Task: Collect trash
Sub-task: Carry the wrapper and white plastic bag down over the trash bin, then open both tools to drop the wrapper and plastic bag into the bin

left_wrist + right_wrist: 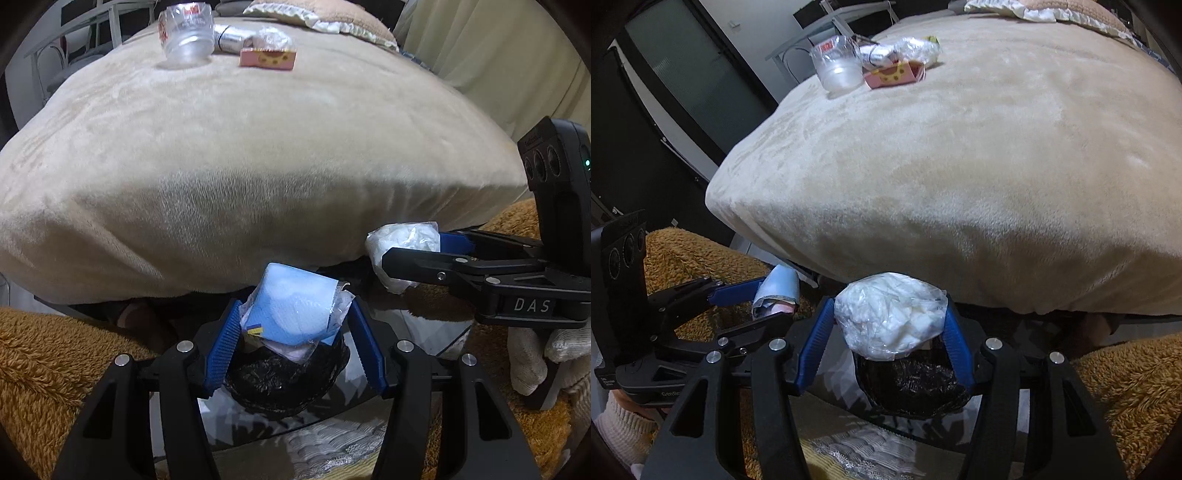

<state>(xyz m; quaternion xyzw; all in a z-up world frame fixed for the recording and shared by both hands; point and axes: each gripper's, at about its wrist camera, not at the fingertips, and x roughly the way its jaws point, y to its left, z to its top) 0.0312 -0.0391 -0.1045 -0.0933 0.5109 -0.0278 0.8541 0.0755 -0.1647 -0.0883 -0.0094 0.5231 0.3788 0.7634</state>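
Note:
My left gripper (293,338) is shut on a light blue tissue packet (291,306) and holds it over a black-lined trash bin (284,380) below the bed's edge. My right gripper (890,328) is shut on a crumpled clear plastic bag (890,314) above the same bin (912,384). Each gripper shows in the other's view: the right one with its bag (402,251), the left one with its packet (777,291). On the bed's far side lie a clear plastic cup (186,33), a pink carton (267,58) and crumpled wrappers (912,48).
A beige blanket-covered bed (258,155) fills the middle. A brown fluffy rug (40,362) lies on both sides of the bin. A pillow (317,14) sits at the bed's far end. A metal chair frame (834,22) stands behind the bed.

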